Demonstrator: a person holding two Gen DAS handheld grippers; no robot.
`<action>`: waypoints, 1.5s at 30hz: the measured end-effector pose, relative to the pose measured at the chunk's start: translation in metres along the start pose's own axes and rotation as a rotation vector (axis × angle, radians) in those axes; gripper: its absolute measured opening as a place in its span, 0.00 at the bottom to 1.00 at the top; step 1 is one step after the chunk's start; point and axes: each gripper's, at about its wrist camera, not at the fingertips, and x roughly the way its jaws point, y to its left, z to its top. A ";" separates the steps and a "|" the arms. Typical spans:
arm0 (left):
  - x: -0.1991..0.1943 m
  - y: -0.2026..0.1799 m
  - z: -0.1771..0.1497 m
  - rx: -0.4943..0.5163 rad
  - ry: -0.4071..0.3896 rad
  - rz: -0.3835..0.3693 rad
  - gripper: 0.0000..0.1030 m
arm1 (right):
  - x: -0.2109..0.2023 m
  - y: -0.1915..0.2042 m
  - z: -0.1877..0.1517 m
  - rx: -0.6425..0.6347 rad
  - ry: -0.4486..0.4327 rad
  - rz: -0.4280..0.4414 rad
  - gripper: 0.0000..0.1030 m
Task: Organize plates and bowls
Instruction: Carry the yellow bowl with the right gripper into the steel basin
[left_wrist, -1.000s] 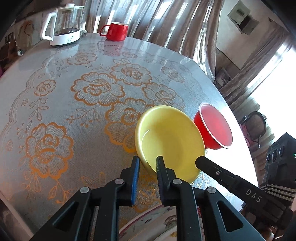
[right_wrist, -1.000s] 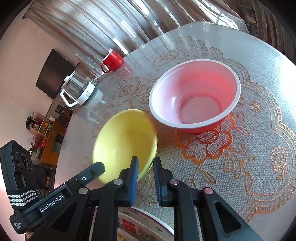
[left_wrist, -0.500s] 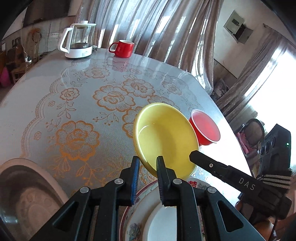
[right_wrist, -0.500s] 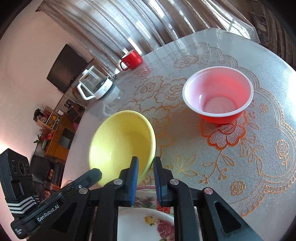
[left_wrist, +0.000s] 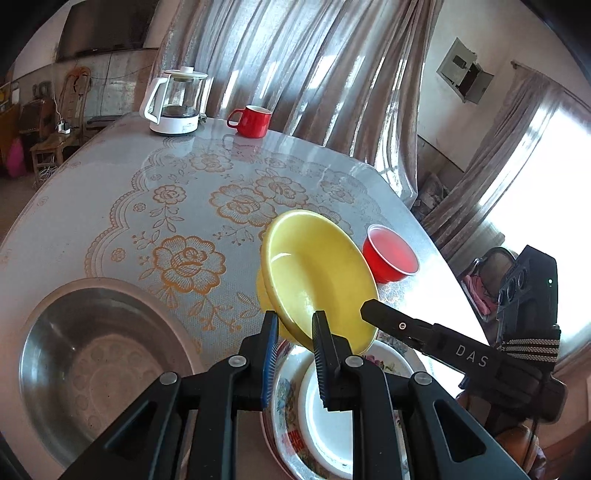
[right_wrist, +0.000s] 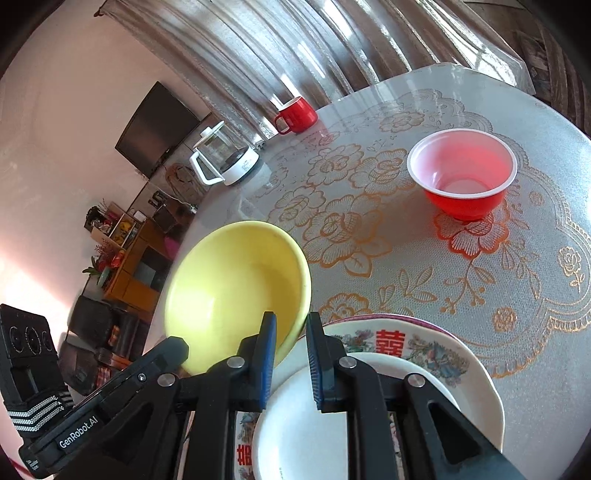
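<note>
Both grippers hold one yellow bowl (left_wrist: 317, 273) by its rim, lifted off the table and tilted. My left gripper (left_wrist: 294, 330) is shut on its near rim. My right gripper (right_wrist: 290, 332) is shut on the rim of the yellow bowl (right_wrist: 236, 291) at the opposite side. Below the bowl lies a stack of plates: a flowered plate (right_wrist: 436, 347) with a plain white plate (right_wrist: 306, 424) on top. It also shows in the left wrist view (left_wrist: 325, 421). A red bowl (right_wrist: 463, 181) stands on the table beyond, also in the left wrist view (left_wrist: 391, 258).
A large steel basin (left_wrist: 88, 354) sits at the near left. A glass kettle (left_wrist: 177, 103) and a red mug (left_wrist: 251, 120) stand at the table's far edge by the curtains. The table edge (left_wrist: 454, 266) runs close behind the red bowl.
Both grippers have lifted the yellow bowl higher and drawn it back toward me, over the plate stack. The red bowl has stayed in place. The steel basin has come into view.
</note>
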 end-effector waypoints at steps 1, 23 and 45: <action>-0.002 0.002 -0.002 -0.003 0.000 0.001 0.18 | -0.001 0.002 -0.002 -0.002 0.000 0.005 0.15; -0.081 0.082 -0.046 -0.159 -0.085 0.041 0.18 | 0.019 0.090 -0.046 -0.160 0.088 0.119 0.15; -0.078 0.143 -0.080 -0.277 -0.041 0.139 0.18 | 0.070 0.130 -0.090 -0.251 0.217 0.093 0.17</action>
